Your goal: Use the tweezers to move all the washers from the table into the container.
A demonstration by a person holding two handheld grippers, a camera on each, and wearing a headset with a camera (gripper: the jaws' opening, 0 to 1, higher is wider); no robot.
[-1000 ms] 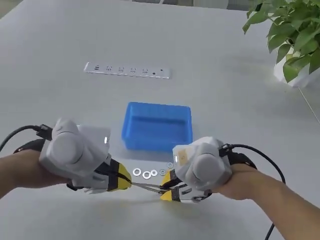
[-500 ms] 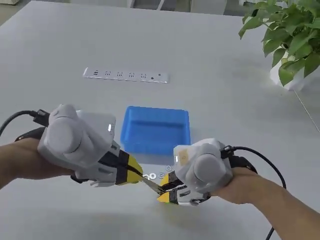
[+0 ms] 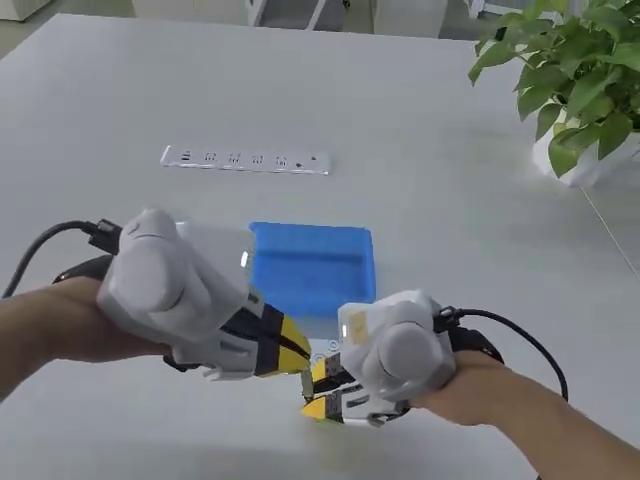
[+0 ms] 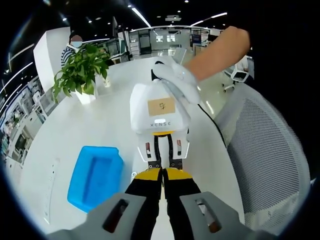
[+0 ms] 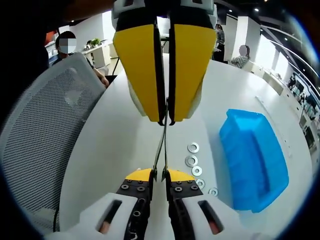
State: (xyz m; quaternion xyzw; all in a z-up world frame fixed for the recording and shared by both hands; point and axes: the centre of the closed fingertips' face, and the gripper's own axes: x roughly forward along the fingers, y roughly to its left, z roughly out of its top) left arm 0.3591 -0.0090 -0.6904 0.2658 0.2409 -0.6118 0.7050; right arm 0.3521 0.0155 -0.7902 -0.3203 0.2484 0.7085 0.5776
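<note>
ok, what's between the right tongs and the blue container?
A short row of washers lies there, between the right gripper and the blue container; it shows in the right gripper view.

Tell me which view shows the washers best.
The right gripper view: five washers lie in an open row on the table beside the blue container. In the head view the left gripper and right gripper hide most of them; the left gripper view gives at most a glimpse.

In head view, left gripper [image 3: 303, 356] and right gripper [image 3: 312, 391] hide tweezers [image 5: 162, 142] and most washers [image 5: 193, 148].
</note>
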